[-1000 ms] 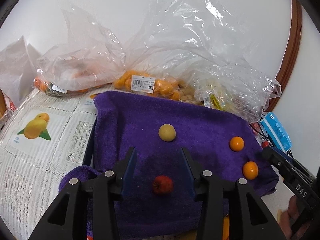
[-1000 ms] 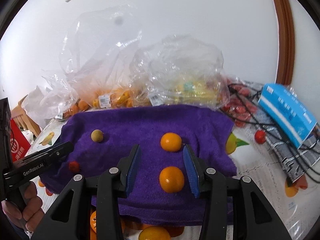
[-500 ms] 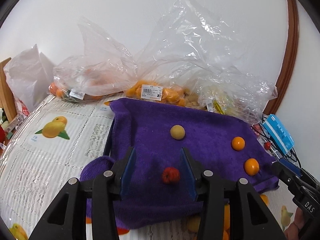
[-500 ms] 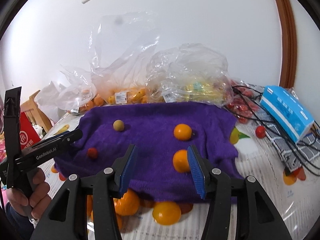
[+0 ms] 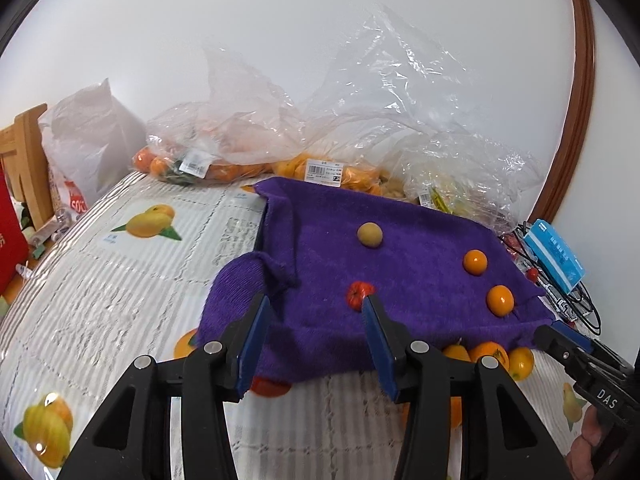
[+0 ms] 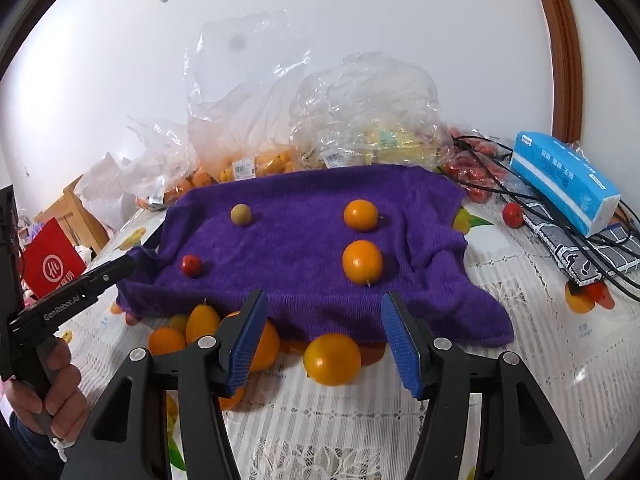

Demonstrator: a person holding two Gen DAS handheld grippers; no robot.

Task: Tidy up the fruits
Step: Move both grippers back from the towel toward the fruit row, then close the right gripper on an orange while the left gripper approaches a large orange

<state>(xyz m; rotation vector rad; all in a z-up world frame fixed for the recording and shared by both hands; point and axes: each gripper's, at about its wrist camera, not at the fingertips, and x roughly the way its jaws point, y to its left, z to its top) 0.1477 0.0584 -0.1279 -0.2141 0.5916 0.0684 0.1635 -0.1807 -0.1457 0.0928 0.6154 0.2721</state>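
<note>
— Containers? Clear plastic bags (image 6: pixel 256 136) along the worktop's (image 6: pixel 520 320) far edge, against the wall; orange fruit inside two, yellowish produce in a third.

— On the purple towel (image 6: pixel 304 248)? Four loose fruits: tan round fruit (image 6: pixel 241 214) toward the far left corner, small red fruit (image 6: pixel 191 265) near the left edge, two oranges (image 6: pixel 362 261) on the right half, one behind the other. More oranges (image 6: pixel 332 359) poking out from under the towel's near edge.

— Room to move? Bare patterned cloth at the near edge and left of the towel; blue box (image 6: pixel 564 188) and cables crowding the far right corner.

— Claws? Right claw (image 6: pixel 324 336) partly open, just been widening, empty, hovering above the near edge. Left claw (image 5: pixel 312 336) narrower, empty, over the towel's near left corner, red fruit just past its right tip.
</note>
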